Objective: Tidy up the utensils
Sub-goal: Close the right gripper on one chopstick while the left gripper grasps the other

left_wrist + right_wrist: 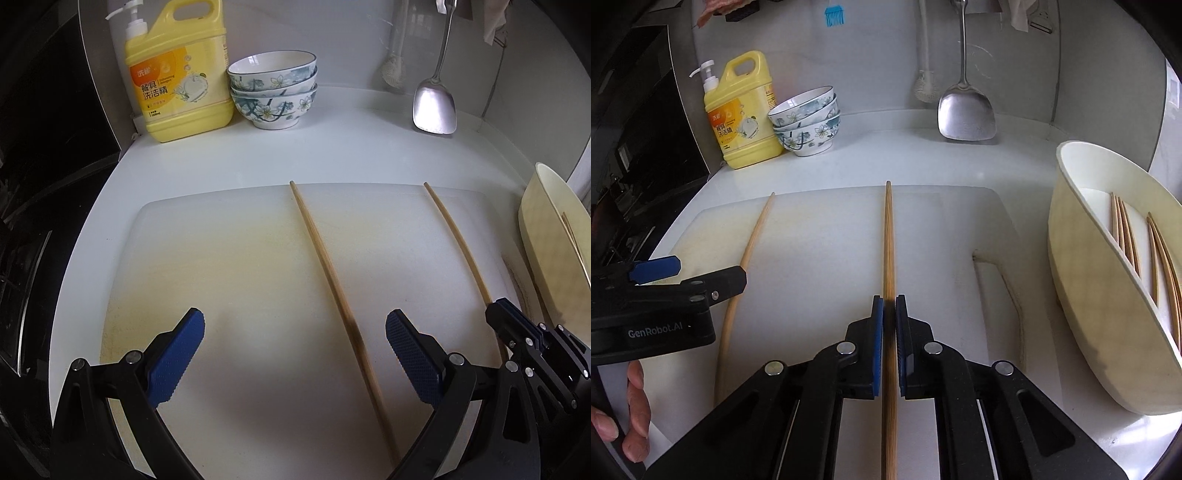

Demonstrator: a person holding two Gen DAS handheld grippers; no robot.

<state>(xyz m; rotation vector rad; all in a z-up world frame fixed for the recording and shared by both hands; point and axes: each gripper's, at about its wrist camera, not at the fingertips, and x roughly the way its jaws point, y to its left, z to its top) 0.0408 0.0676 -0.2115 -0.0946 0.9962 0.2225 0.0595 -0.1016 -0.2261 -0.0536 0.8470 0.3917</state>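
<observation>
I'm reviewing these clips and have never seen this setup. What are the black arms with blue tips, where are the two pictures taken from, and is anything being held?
They are two hand-held grippers, each with a camera looking along its fingers. The left gripper is open, with one chopstick lying between its fingers on the white cutting board. The right gripper is shut on the other chopstick. Behind stand a yellow detergent bottle, stacked bowls and a hanging metal spatula. At right, a cream holder already contains chopsticks.

yellow bottle (177,74), floral bowls (273,92), blue-padded tongs (889,314)
</observation>
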